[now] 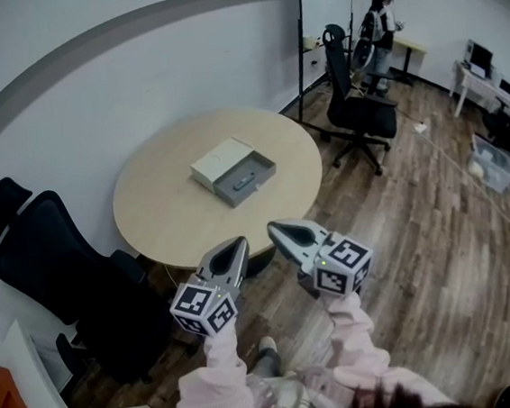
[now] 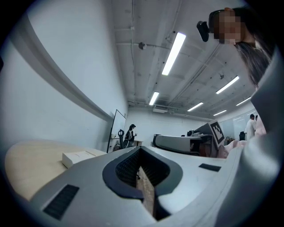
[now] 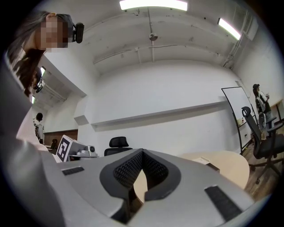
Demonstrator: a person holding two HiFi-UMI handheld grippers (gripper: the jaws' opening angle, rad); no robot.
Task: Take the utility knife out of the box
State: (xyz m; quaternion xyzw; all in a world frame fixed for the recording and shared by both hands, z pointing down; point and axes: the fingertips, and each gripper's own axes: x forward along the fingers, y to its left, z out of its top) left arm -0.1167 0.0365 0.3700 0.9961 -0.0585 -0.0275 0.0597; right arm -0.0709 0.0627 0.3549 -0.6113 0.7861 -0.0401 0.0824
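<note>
On the round wooden table (image 1: 165, 208) stands a white box (image 1: 233, 171) with its lid open. A dark utility knife (image 1: 243, 183) lies in its grey tray. Both grippers are held side by side in front of me, short of the table's near edge and apart from the box. My left gripper (image 1: 239, 246) is shut with nothing in it, and so is my right gripper (image 1: 276, 232). In the left gripper view the closed gripper (image 2: 141, 149) points past the box (image 2: 77, 157). In the right gripper view the closed gripper (image 3: 142, 152) has the box (image 3: 208, 163) far to the right.
Two black office chairs (image 1: 52, 256) stand left of the table and another (image 1: 357, 97) behind it on the right. A whiteboard (image 1: 324, 1) and a person (image 1: 381, 22) are at the far end. A white unit (image 1: 27, 404) sits at lower left.
</note>
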